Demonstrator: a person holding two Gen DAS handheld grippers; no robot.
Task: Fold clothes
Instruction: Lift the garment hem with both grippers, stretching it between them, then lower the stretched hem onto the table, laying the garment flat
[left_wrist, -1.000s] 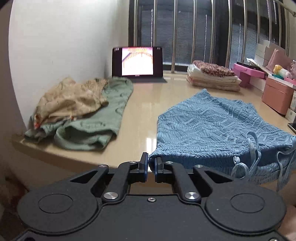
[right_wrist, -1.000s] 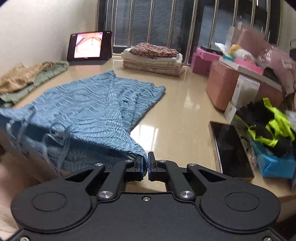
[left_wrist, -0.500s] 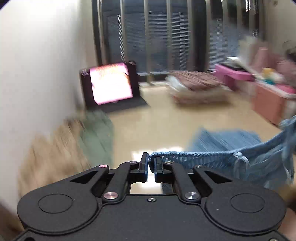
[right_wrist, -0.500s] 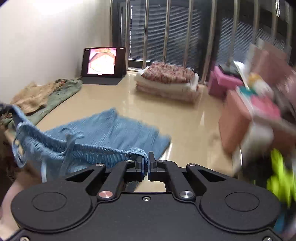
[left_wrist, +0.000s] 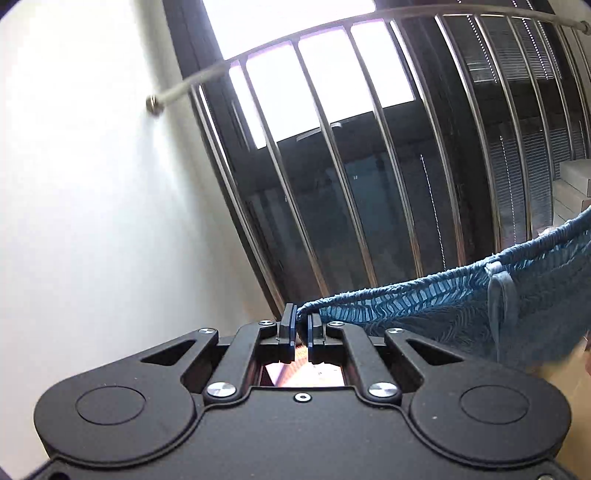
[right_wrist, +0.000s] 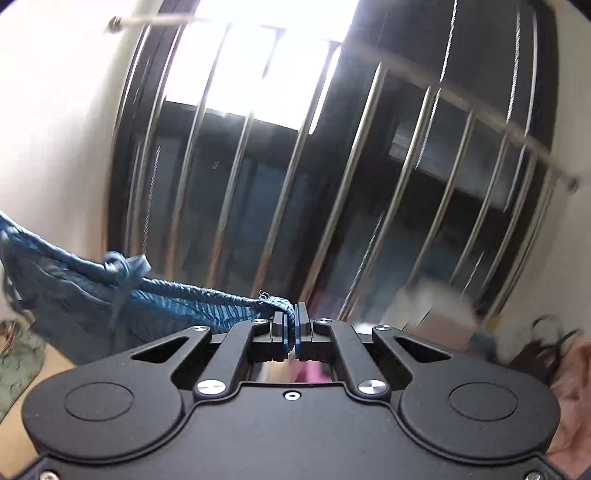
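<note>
A blue knitted garment (left_wrist: 461, 314) with a drawstring waistband hangs in the air, stretched between both grippers. My left gripper (left_wrist: 301, 325) is shut on one corner of the waistband, and the cloth runs off to the right of the left wrist view. My right gripper (right_wrist: 293, 319) is shut on the other corner; the blue garment (right_wrist: 92, 299) sags away to the left there, its tied drawstring (right_wrist: 122, 266) dangling. Both views face the barred window, and the table surface is almost wholly hidden below the grippers.
Metal window bars (left_wrist: 332, 166) and a white wall (left_wrist: 92, 221) fill the left wrist view. In the right wrist view, green patterned clothing (right_wrist: 16, 354) shows at the lower left and blurred pink things (right_wrist: 569, 369) at the lower right.
Both grippers rose a long way, lifting the blue garment off the table by its waistband. The table, tablet and folded stack dropped out of view; the window bars now fill both views.
</note>
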